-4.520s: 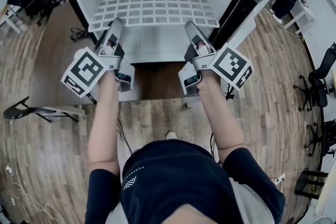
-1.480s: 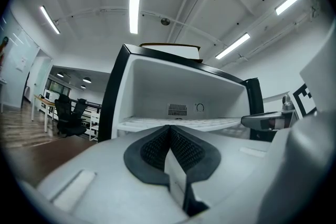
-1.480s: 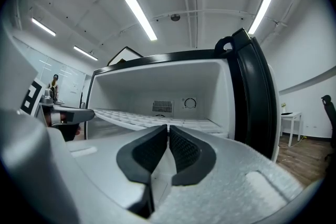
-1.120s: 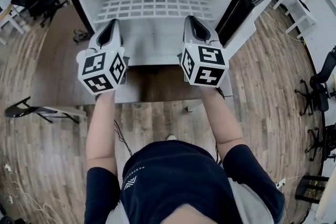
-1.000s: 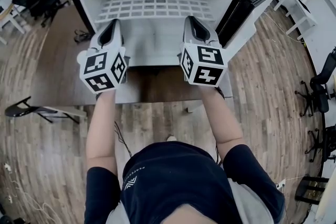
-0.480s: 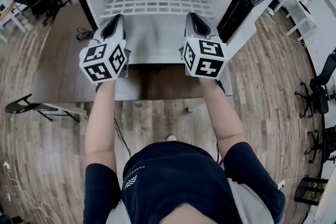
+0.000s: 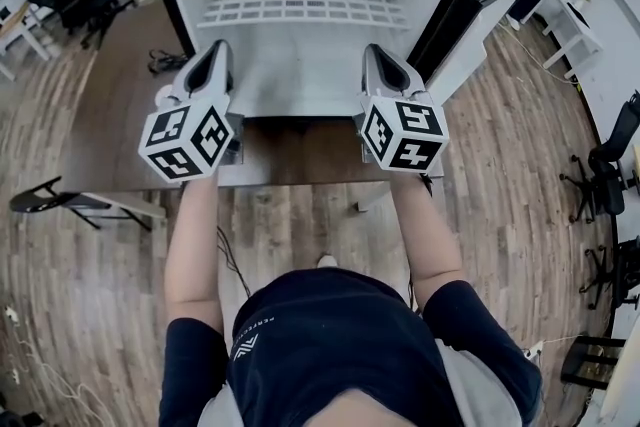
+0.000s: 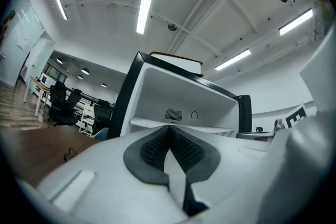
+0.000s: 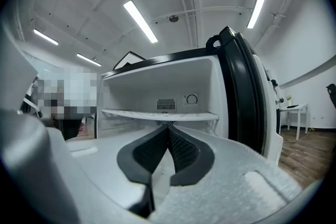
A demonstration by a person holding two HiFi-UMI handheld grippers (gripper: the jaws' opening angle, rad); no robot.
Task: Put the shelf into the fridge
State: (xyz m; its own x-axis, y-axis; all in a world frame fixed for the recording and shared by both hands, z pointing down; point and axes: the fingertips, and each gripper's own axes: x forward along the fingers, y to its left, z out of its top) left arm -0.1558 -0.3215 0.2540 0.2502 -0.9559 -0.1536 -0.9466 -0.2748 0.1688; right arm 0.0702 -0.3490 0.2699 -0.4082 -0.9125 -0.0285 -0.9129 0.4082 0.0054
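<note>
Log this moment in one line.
shelf: in fridge | left tongs: shut, empty | right tongs: shut, empty

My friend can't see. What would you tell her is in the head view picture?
A person seen from above holds the left tongs and the right tongs, both shut and empty, before an open white fridge. A white wire shelf sits inside it. The floor is wood.
</note>
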